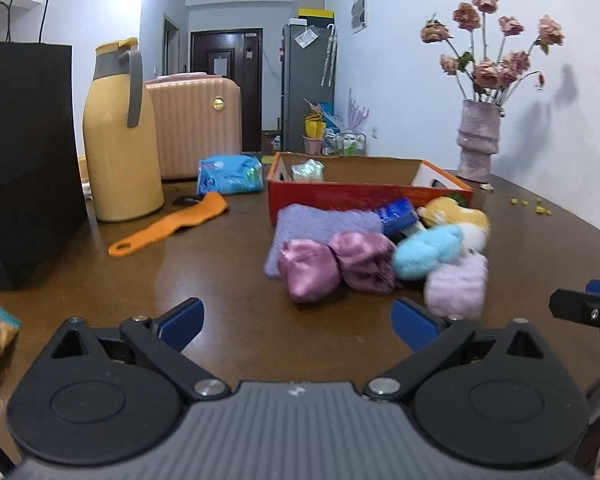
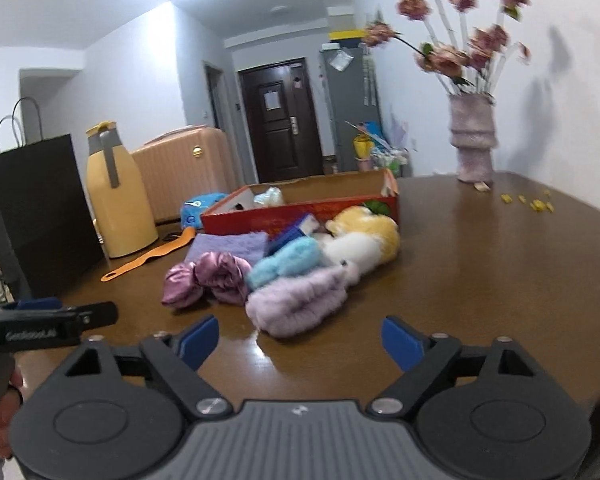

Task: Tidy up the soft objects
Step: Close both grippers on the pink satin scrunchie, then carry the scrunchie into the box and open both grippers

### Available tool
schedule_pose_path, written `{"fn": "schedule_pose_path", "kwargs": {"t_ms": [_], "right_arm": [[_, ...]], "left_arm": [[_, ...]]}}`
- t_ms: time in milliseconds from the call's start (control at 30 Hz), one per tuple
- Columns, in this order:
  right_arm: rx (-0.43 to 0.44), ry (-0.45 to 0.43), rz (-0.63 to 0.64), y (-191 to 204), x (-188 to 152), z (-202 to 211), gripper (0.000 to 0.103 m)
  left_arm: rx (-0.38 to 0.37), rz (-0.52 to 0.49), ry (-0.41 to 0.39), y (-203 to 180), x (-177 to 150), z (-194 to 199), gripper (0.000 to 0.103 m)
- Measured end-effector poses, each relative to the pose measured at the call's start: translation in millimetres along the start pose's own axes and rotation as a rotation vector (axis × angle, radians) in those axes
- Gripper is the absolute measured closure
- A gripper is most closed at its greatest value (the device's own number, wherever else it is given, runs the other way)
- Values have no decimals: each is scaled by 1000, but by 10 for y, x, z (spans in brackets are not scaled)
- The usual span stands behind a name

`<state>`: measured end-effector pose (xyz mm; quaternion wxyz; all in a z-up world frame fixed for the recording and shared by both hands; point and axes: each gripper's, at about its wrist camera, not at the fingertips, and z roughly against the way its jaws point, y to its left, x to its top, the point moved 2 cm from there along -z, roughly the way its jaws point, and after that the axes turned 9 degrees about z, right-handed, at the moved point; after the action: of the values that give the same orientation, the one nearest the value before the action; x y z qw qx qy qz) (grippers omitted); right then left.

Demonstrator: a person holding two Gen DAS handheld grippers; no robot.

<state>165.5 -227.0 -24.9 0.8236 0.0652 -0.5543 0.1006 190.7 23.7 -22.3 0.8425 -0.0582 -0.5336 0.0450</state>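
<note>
On the brown table (image 2: 480, 260), in front of the red box (image 2: 300, 210), the soft objects (image 2: 284, 272) lay heaped. They looked light and compressible. The lilac fluffy piece (image 2: 296, 304) offered a central grip. Left gripper (image 1: 298, 322) and right gripper (image 2: 300, 342) stood apart, empty.

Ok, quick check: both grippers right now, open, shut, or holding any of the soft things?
Left gripper: open, nothing between its blue pads, short of the shiny mauve satin pouches.
Right gripper: open, empty, just before the fluffy lilac plush.
</note>
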Motion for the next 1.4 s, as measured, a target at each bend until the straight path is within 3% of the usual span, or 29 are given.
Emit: {"fn": "schedule_pose_path", "kwargs": {"t_ms": [100,167,267,333,467,533,567,633,767,967,1200,1400], "right_arm": [[64,3,2,42,231,-287,32],[114,6,0,101,371,-544,34],[173,23,4,214,496,-983,41],[214,69,-29,269,543,-1308,53],[256,122,-98,352,564,-1729,60],[255,142,-104,361,532,-1852,73],[263,150,-119,350,512,-1889,76],[277,161,-151,308,467,-1922,81],[291,156,-165,290,442,-1874,87],[304,64,-98,426,549,-1344,88],[306,8,-148,300,466,-678,88],[263,-38,-169,71,511,-439,88]], "left_arm": [[-26,24,4,88,177,-234,20],[-65,72,36,168,286,-469,22],[-93,168,147,321,376,-910,33],[-131,246,205,442,397,-1141,36],[-213,372,289,602,359,-1417,43],[-252,413,320,653,336,-1508,58],[-281,438,332,670,331,-1532,70],[-321,476,352,702,335,-1561,75],[-292,444,346,645,358,-1484,88],[-264,349,247,441,443,-893,89],[-312,289,197,182,410,-247,89],[-381,257,175,-86,538,-176,89]]}}
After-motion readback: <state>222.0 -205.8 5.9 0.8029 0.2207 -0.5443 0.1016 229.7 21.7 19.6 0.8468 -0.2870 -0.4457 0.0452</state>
